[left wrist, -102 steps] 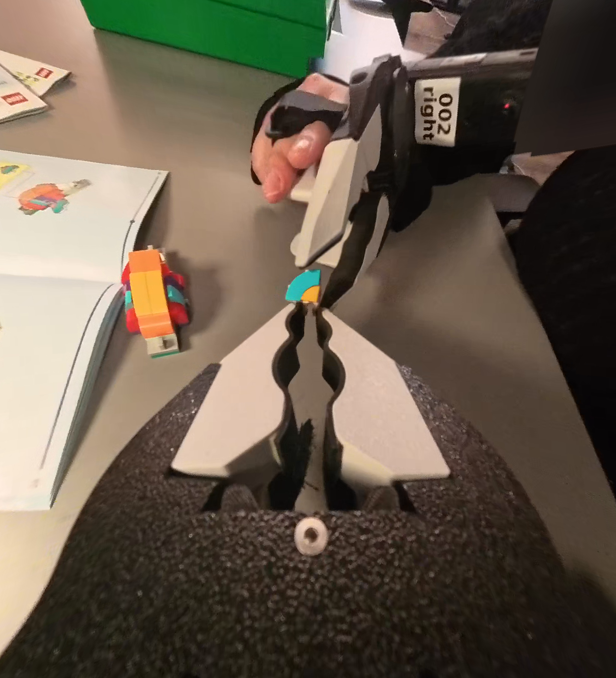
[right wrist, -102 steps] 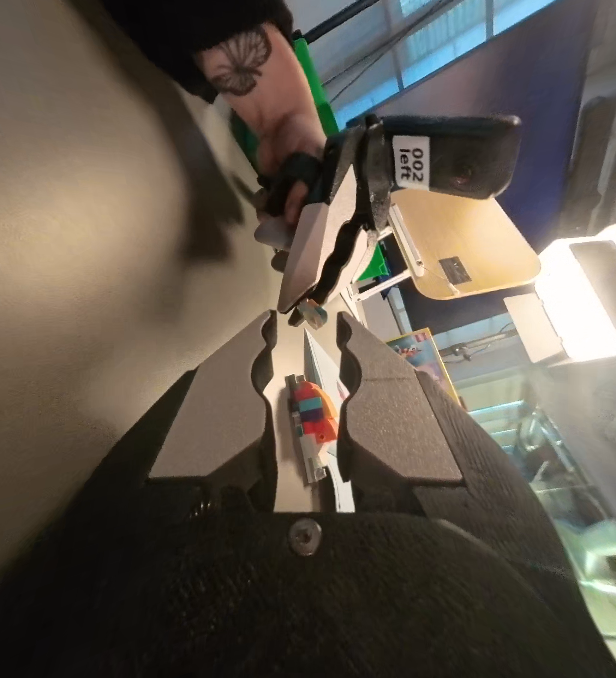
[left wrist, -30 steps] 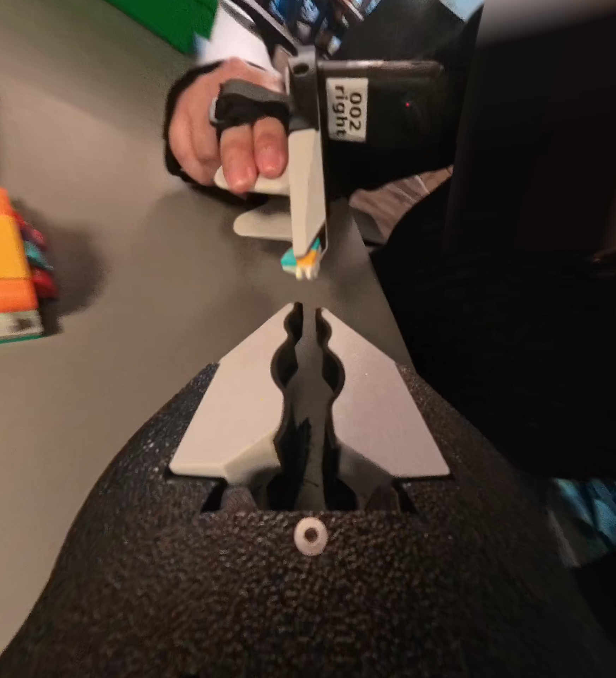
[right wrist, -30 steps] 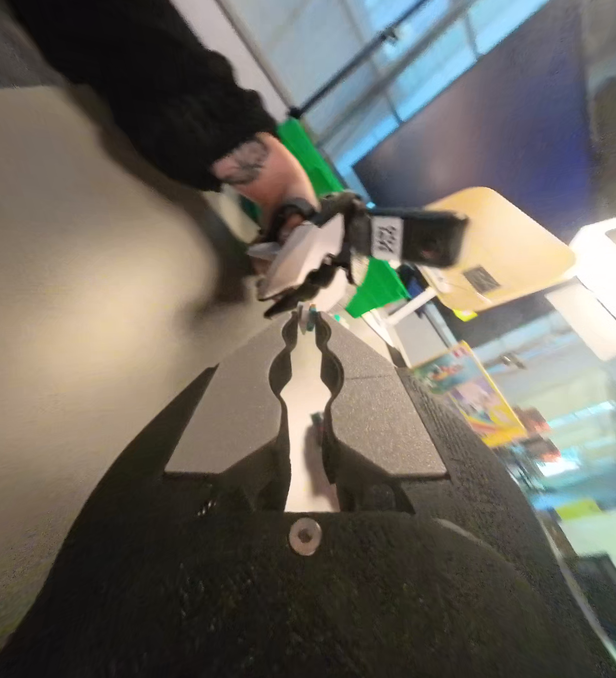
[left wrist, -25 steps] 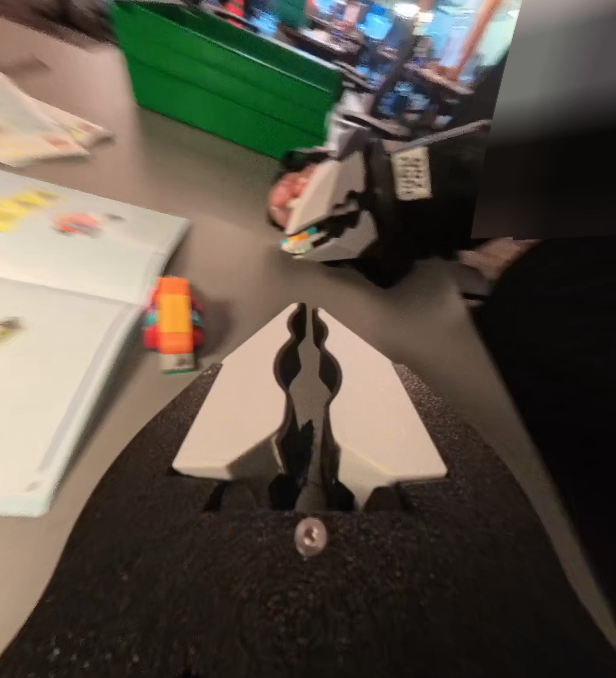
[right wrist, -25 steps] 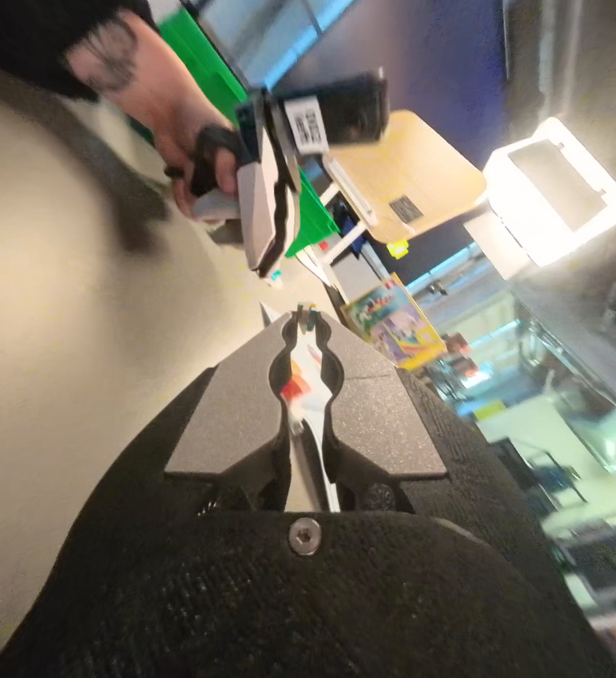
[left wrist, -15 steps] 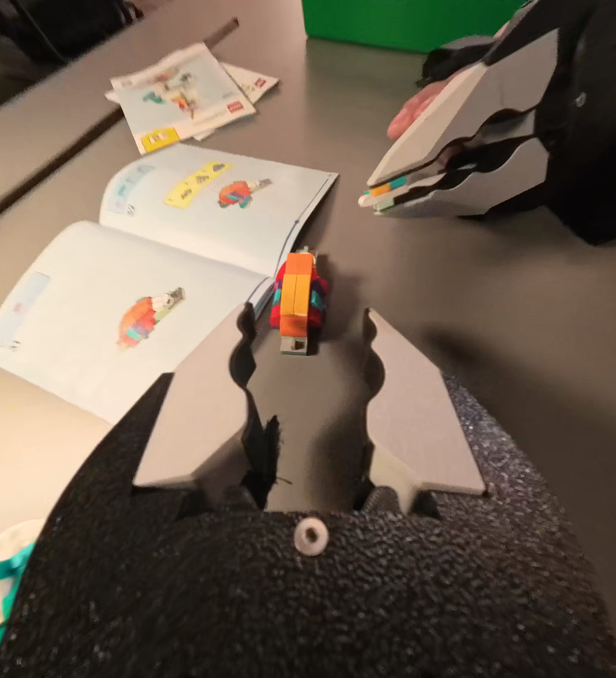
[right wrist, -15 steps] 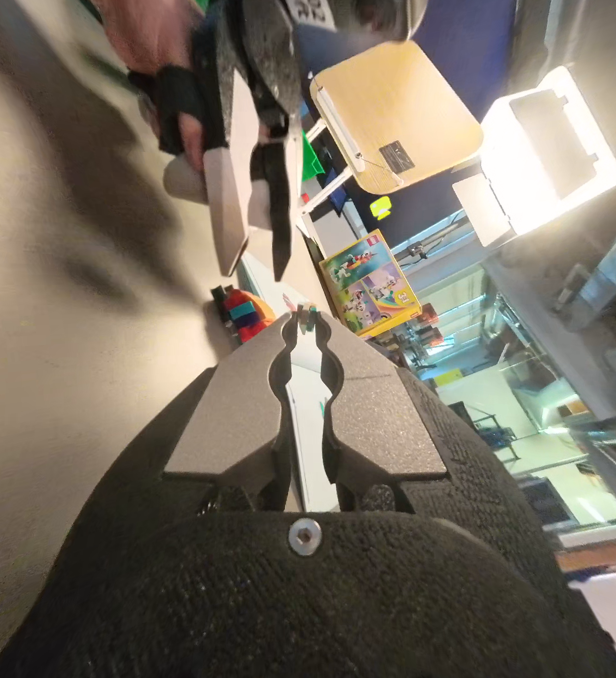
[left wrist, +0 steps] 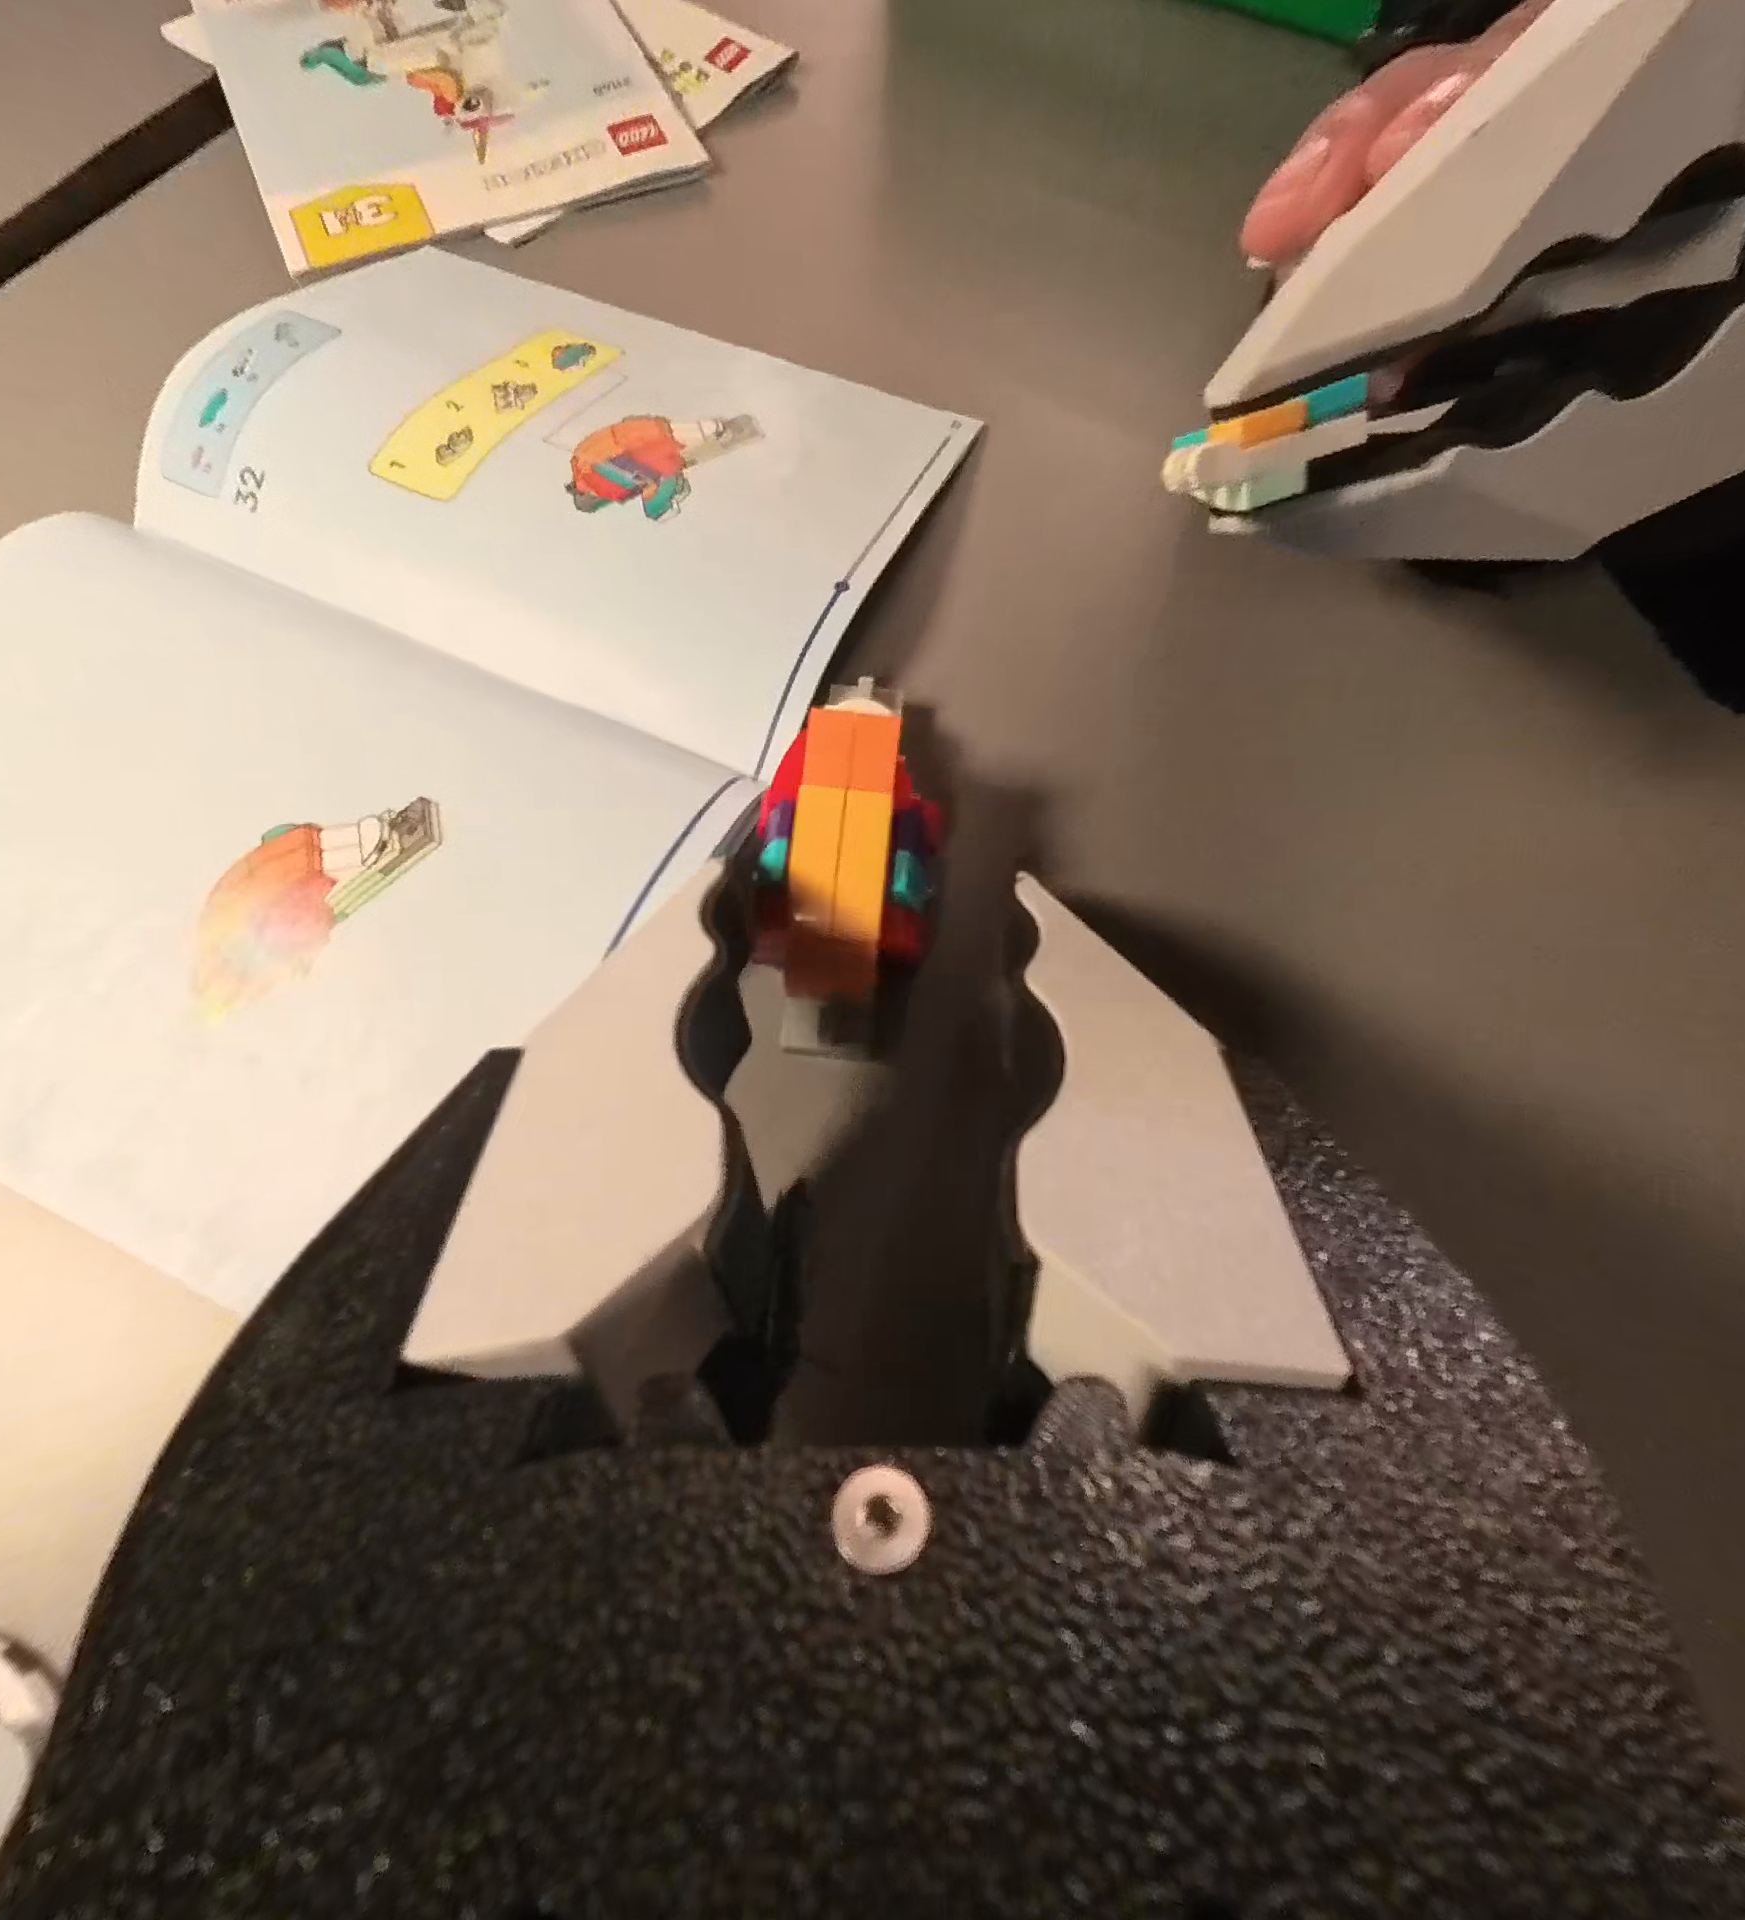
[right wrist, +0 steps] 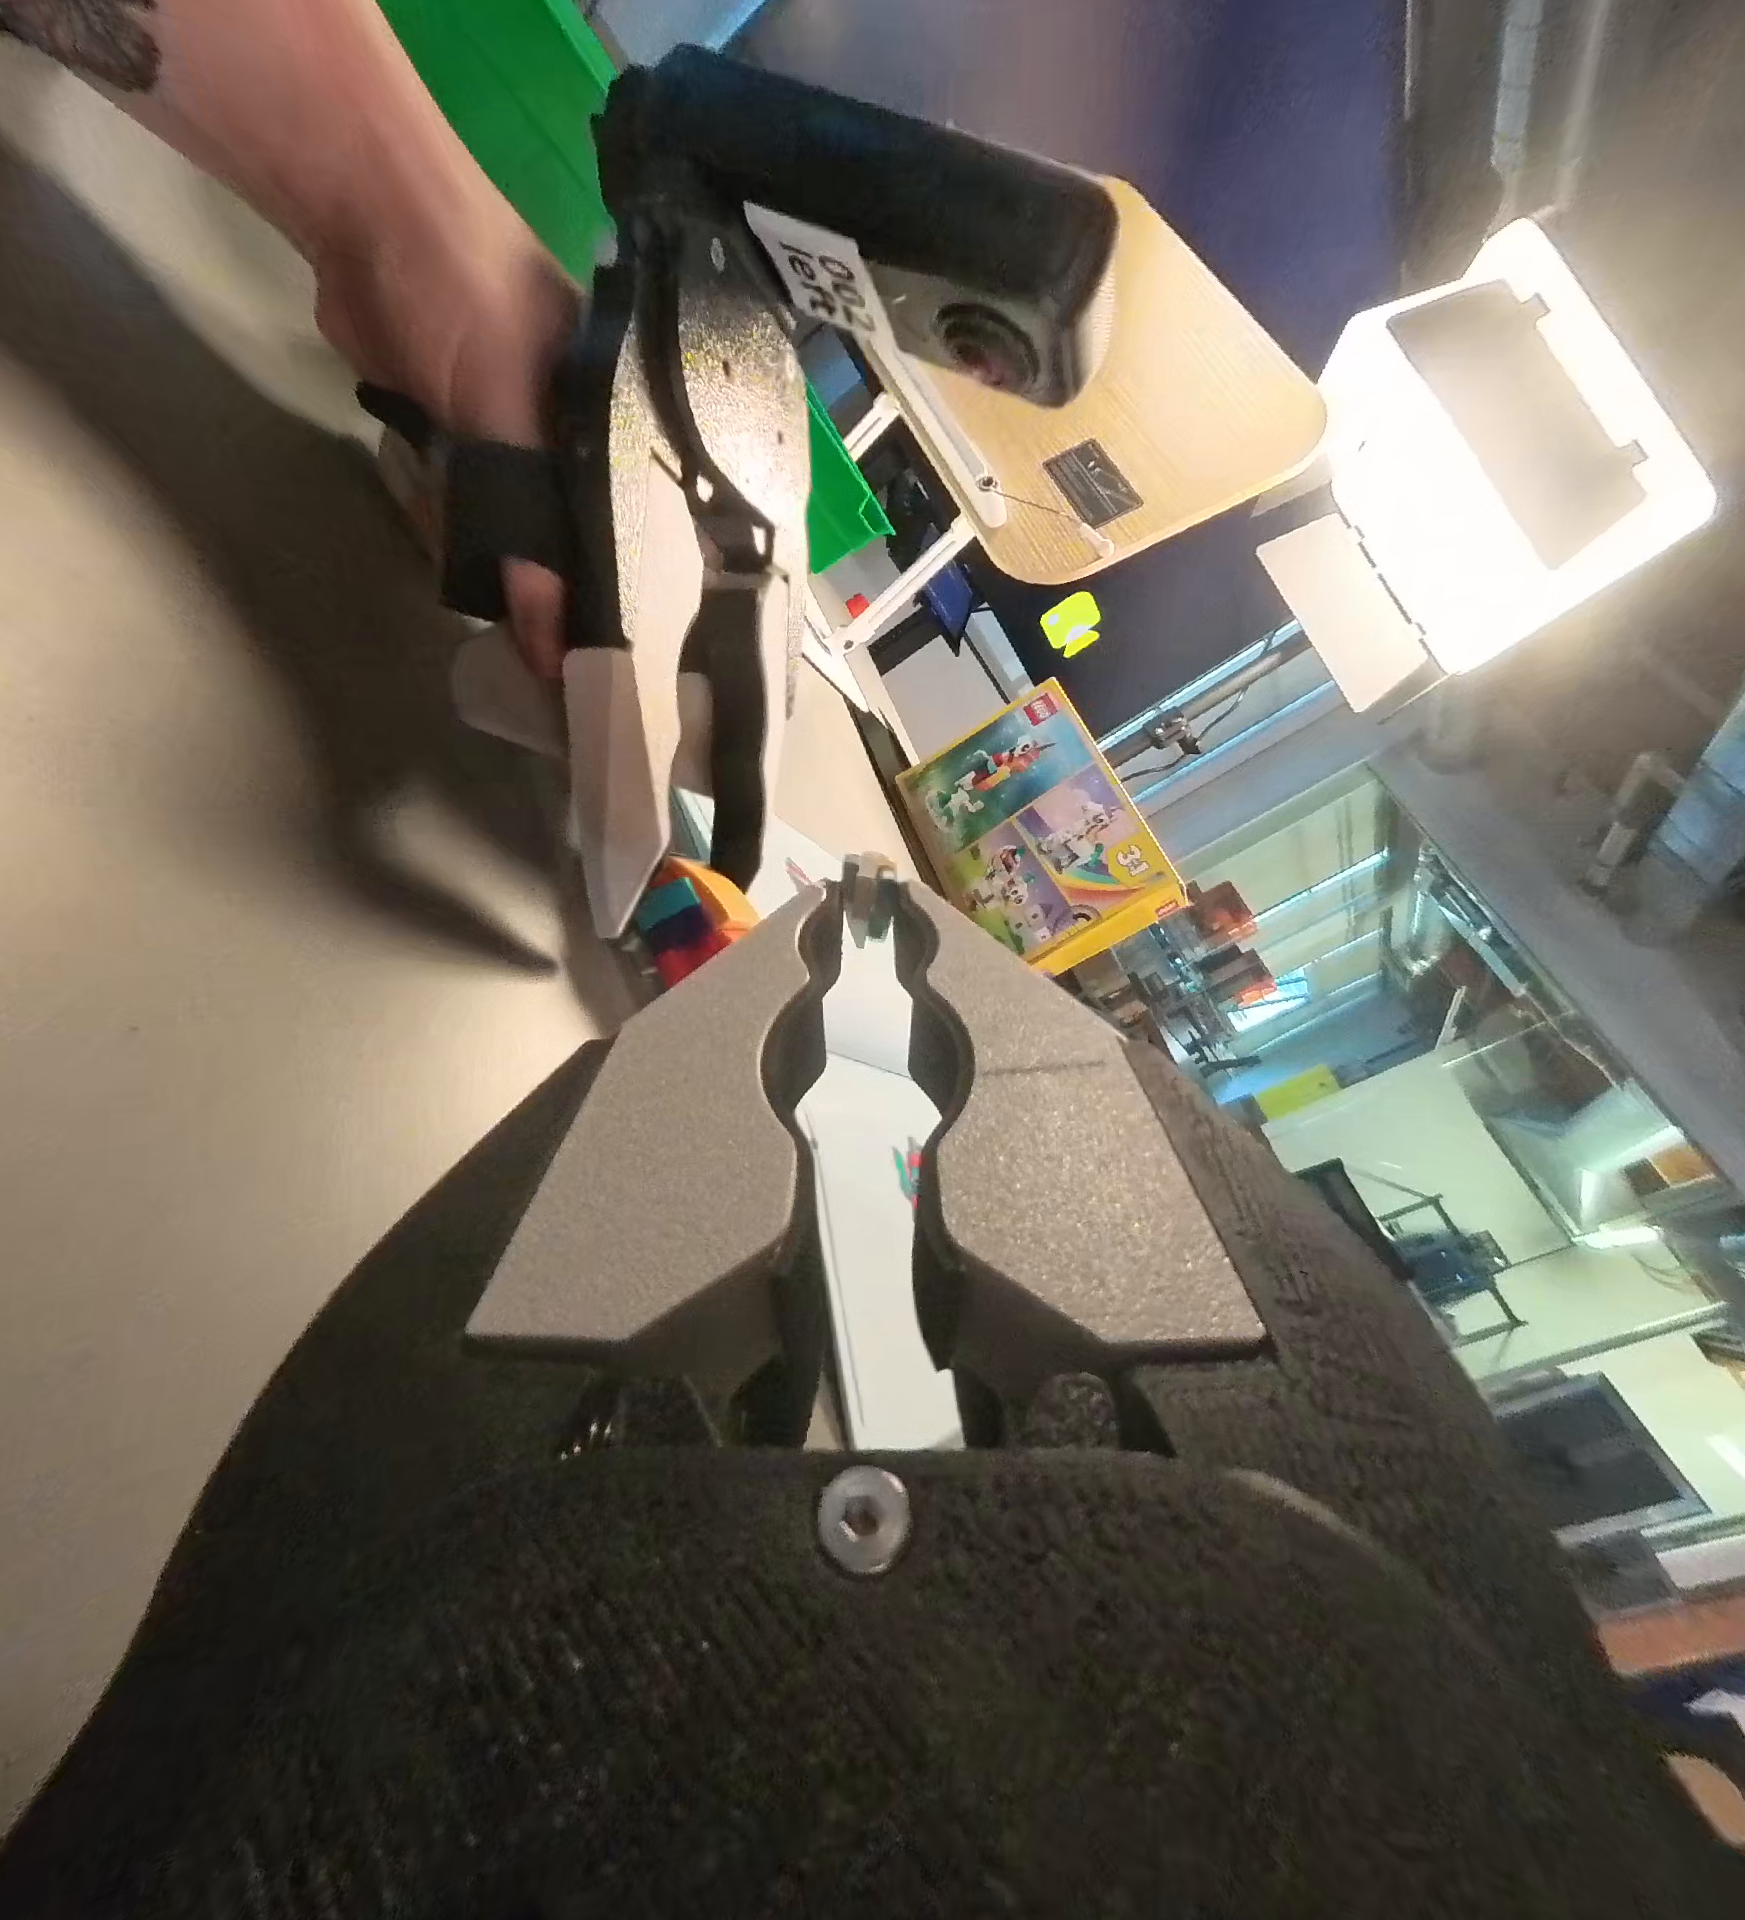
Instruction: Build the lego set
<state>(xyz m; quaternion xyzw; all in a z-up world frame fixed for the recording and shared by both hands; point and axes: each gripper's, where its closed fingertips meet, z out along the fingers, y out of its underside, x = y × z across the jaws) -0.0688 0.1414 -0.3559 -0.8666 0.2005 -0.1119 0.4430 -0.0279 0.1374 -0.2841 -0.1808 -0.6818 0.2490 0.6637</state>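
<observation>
Grey and smooth, the table [left wrist: 1211, 790] is carrying an open instruction booklet [left wrist: 348, 665] with some thinner leaflets [left wrist: 473, 114] lying behind it. Just beside the right edge of the booklet, the half-built lego model [left wrist: 847, 852], orange on top with red and teal pieces at its sides, is lying on the table.

The left gripper [left wrist: 873, 914] is hovering low over this model with its jaws spread wide apart and holding nothing; the near end of the model is showing between the two tips. In the right wrist view the same gripper [right wrist: 686, 873] is pointing down at the model [right wrist: 686, 920].

The right gripper [left wrist: 1206, 462] is waiting at the far right, well apart from the model. Its jaws are pressing together on a small flat lego piece [left wrist: 1252, 447], teal, orange and white, which is sticking out from the tips [right wrist: 863, 899]. A yellow lego box [right wrist: 1039, 831] is standing in the background.
</observation>
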